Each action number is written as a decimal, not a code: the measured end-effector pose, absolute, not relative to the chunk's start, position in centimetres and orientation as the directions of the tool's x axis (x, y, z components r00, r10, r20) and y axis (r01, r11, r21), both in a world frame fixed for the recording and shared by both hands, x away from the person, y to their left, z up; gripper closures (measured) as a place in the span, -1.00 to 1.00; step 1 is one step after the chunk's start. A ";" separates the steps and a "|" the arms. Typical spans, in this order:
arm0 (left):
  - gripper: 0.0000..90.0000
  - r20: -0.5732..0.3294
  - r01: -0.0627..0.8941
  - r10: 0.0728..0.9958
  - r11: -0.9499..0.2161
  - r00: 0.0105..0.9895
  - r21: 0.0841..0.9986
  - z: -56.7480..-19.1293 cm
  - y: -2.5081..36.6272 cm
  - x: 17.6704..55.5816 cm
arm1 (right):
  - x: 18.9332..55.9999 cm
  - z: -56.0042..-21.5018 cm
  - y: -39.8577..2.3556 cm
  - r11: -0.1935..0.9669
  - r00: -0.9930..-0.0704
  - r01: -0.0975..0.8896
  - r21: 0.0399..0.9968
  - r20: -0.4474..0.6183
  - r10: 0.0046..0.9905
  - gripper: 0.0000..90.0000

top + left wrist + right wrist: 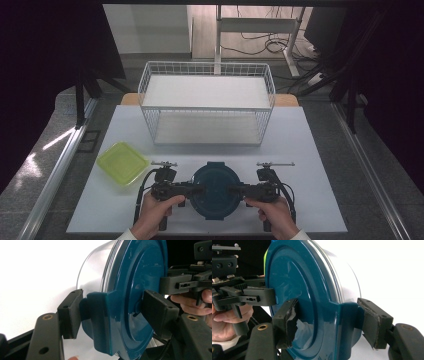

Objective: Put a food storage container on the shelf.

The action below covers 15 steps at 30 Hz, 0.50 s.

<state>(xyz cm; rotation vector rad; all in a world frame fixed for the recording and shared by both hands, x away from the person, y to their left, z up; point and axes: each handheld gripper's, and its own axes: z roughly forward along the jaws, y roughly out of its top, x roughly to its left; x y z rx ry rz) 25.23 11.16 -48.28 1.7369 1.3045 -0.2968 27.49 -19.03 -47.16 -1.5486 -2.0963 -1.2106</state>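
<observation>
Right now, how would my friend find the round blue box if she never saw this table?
Find the white wire basket at the back of the white table, then come straight toward the front edge. There the round container sits, clamped between the left gripper and right gripper. Its dark teal lid sets it apart from the square yellow-green lid beside it.

Both hand-held tools are matt black throughout. The left gripper [197, 189] has flat rectangular pads [71, 312] with small holes in them, mounted on arms with brass-coloured rivets. The right gripper [235, 190] is built alike; the facing on its pads [291, 325] is torn and peeling. A thin grey crossbar tops each body. Black cables loop from both towards the person. White cuffs show at the wrists.
</observation>
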 end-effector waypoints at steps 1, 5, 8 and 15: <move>-0.22 -0.653 0.854 0.636 -0.020 0.411 0.519 -48.2 11.1 25.2 | 27.5 -47.1 -19.0 0.081 -0.396 0.882 0.464 0.637 0.661 -0.22; -0.22 -0.651 0.853 0.635 -0.023 0.416 0.522 -48.1 11.2 25.3 | 27.5 -46.9 -19.0 0.083 -0.402 0.878 0.471 0.632 0.662 -0.22; -0.22 -0.651 0.852 0.635 -0.022 0.417 0.523 -48.1 11.2 25.3 | 27.5 -46.8 -19.0 0.084 -0.407 0.875 0.477 0.628 0.663 -0.23; -0.22 -0.648 0.847 0.634 -0.023 0.423 0.530 -47.9 11.2 25.4 | 27.6 -46.5 -18.9 0.098 -0.424 0.865 0.492 0.611 0.668 -0.24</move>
